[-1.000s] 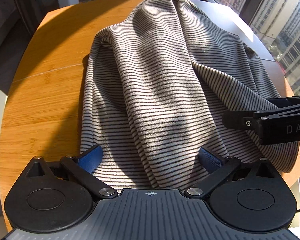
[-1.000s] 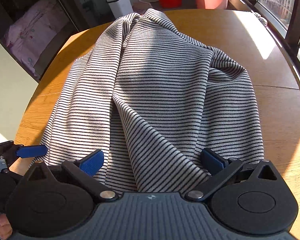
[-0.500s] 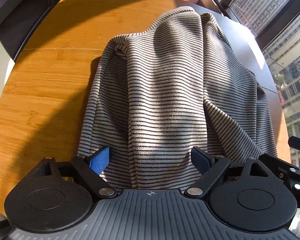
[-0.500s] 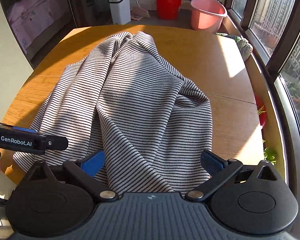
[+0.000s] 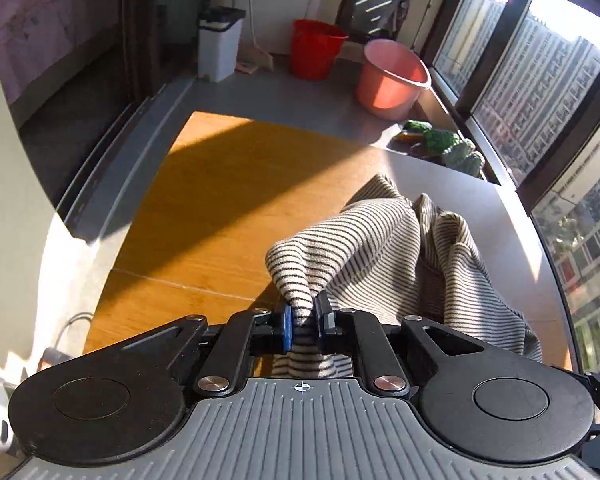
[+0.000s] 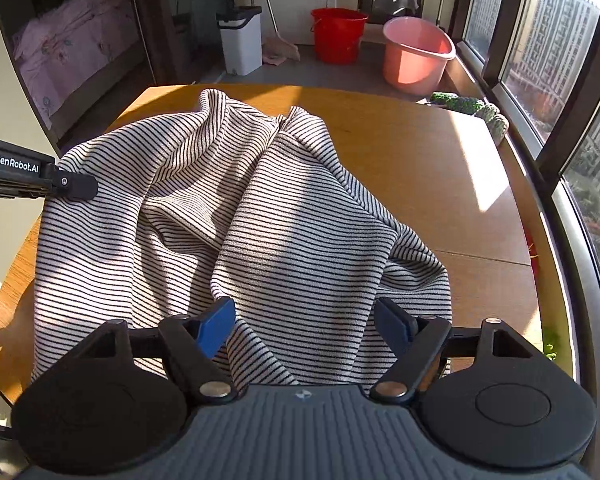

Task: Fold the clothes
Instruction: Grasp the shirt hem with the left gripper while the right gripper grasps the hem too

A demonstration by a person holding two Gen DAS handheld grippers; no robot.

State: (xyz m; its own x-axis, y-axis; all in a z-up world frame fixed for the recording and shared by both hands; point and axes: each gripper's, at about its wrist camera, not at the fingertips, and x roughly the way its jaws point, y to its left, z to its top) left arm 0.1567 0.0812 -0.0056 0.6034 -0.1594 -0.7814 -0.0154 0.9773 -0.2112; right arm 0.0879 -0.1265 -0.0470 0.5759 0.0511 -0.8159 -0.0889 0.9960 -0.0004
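Note:
A beige garment with thin black stripes (image 6: 284, 216) lies crumpled on the round wooden table (image 6: 440, 168). In the left wrist view my left gripper (image 5: 303, 322) is shut on a pinched edge of the striped garment (image 5: 364, 252), which rises in folds to the right. In the right wrist view the left gripper (image 6: 74, 184) shows at the garment's left edge. My right gripper (image 6: 305, 322) is open, its blue pads spread over the garment's near hem.
A red bucket (image 6: 338, 34), a pink basin (image 6: 416, 54) and a white bin (image 6: 240, 38) stand on the floor beyond the table. Windows run along the right side. Bare tabletop (image 5: 204, 208) lies left of the garment.
My left gripper has closed on the garment's left edge and lifted it, tilting its view up. My right gripper has stayed open over the near hem.

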